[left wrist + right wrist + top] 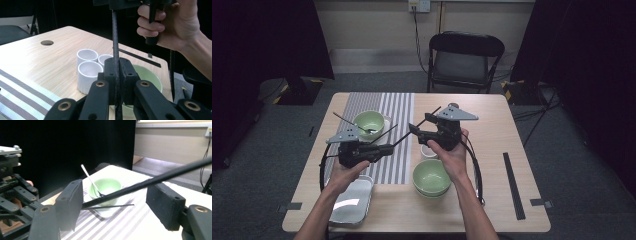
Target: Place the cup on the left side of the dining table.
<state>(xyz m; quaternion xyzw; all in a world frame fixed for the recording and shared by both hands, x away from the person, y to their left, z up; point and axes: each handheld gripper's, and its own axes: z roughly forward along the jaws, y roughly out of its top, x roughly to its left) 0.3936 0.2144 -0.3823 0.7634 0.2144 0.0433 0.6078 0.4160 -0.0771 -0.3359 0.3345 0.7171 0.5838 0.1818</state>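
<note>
My left gripper (387,148) (117,75) is shut on one end of a thin black rod (427,117) (115,37) (155,180). The rod slants up and away to the right, across the open jaws of my right gripper (414,129) (116,197). It runs past the left jaw and stays apart from the right one. Both grippers hover over the middle of the table (492,125), tips facing each other. Beyond them a green bowl (369,122) (105,187) with a metal spoon (91,181) stands on a white plate (107,212), and a second black rod (110,206) lies across that plate.
A striped mat (399,107) runs down the table's middle. A second green bowl (431,177) (147,75) sits near the front, with white cups (428,151) (86,72) behind it. A metal tray (352,200) is front left, a black strip (513,185) on the right, a folding chair (464,60) beyond.
</note>
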